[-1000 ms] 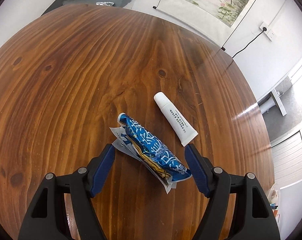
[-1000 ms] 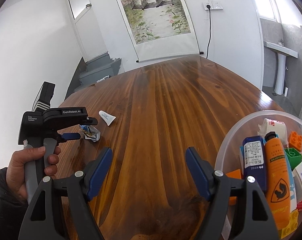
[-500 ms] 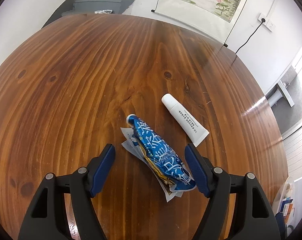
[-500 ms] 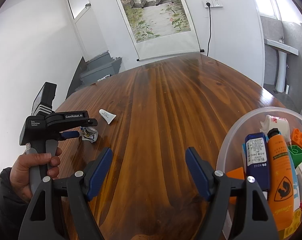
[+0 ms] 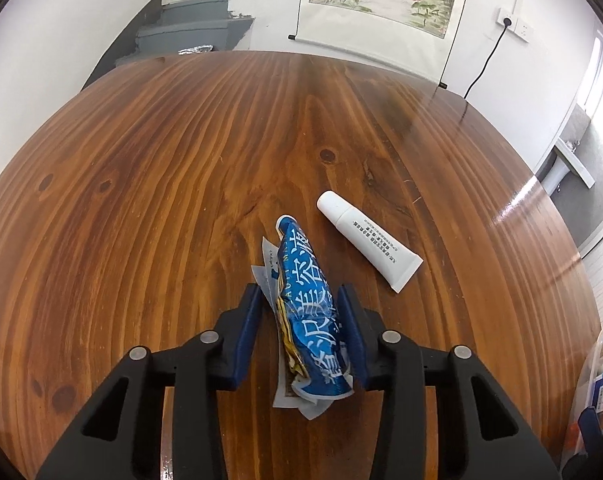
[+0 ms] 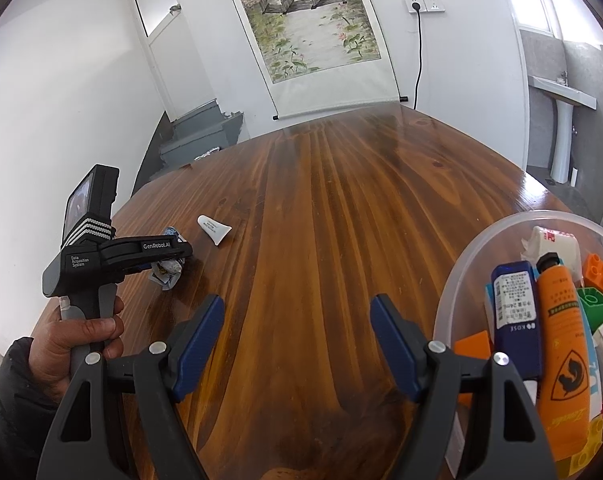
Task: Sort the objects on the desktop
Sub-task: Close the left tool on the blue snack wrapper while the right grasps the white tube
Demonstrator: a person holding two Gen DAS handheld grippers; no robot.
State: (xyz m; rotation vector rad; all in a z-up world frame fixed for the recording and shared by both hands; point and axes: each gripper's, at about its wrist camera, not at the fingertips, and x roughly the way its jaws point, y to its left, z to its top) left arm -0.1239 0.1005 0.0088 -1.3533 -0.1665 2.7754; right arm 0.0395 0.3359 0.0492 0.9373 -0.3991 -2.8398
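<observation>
Left gripper (image 5: 299, 312) jaws, wide a second ago, closing on crumpled blue foil packet (image 5: 311, 312); grasp forming, lift next. Right gripper (image 6: 297, 344) open, empty.

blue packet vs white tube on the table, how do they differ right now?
The blue packet is crumpled, printed with large white characters; the white tube is smooth with a line of small print. The packet sits between the left gripper fingers, whose jaws are closing on it; the tube lies free beside it, untouched. The packet looks bulkier, the tube slimmer. Both lie on the wooden table, outside the clear bowl.
</observation>
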